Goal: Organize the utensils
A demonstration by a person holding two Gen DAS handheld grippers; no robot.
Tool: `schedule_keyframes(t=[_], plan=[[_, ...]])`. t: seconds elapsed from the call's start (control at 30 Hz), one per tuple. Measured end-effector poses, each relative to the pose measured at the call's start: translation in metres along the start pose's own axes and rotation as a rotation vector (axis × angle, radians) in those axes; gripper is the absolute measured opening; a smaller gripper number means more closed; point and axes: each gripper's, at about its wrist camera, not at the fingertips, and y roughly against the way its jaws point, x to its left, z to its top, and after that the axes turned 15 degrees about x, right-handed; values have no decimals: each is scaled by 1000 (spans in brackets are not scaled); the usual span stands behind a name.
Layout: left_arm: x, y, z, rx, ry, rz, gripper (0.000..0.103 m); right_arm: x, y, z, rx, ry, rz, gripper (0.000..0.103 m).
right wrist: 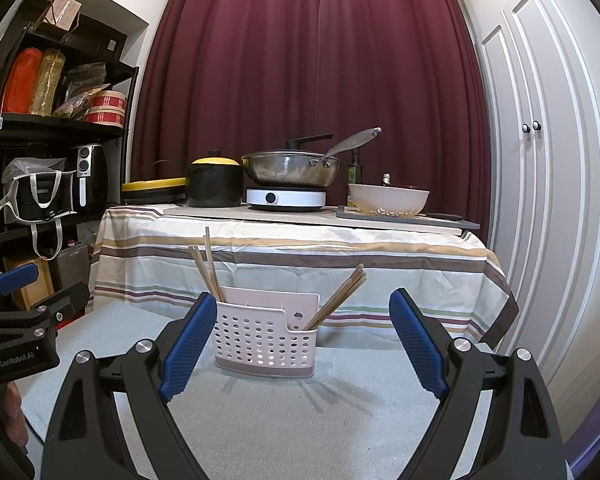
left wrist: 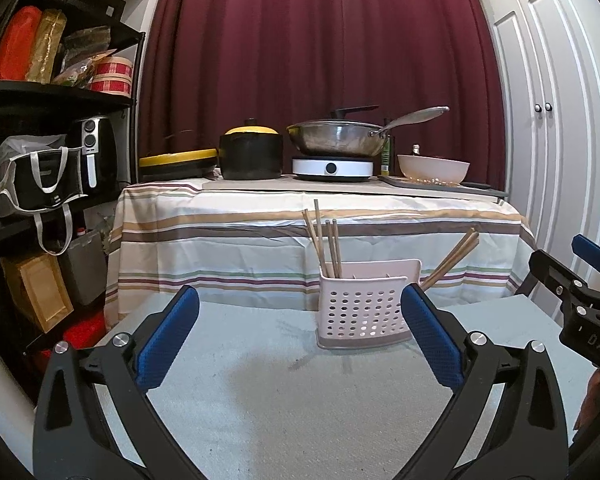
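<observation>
A pink perforated utensil holder [left wrist: 360,312] [right wrist: 266,338] stands on a pale grey table [left wrist: 260,392] [right wrist: 284,420]. Wooden chopsticks stand in its left compartment [left wrist: 326,240] [right wrist: 208,268] and more lean out of its right compartment [left wrist: 454,256] [right wrist: 340,296]. My left gripper [left wrist: 300,340] is open and empty, just short of the holder. My right gripper [right wrist: 304,344] is open and empty, also facing the holder. Each gripper shows at the edge of the other's view, the right one [left wrist: 580,292] and the left one [right wrist: 28,320].
Behind stands a table with a striped cloth [left wrist: 300,232] carrying a black pot [left wrist: 251,152], a wok on a white hob [left wrist: 332,140] and a white bowl [left wrist: 434,168]. A black shelf unit [left wrist: 40,160] is on the left, white cupboard doors [right wrist: 540,160] on the right.
</observation>
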Motion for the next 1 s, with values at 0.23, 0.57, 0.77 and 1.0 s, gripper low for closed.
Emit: schedule_keyframes(t=[0.23,0.57,0.77,1.0], plan=[[2,-3,0,18,12,-12,99,1,-1,-1,4,1,2,85],[-3,-9,-5,31,-11,-7,99,5,-5,-5,16,8,5,85],[-5,-10,-5,32,-12,-11,99,5,-7,-6,21,6,5,85],[-5,-14,-6,39,-6,-23,99,7,-9,-8,27,7,5,85]])
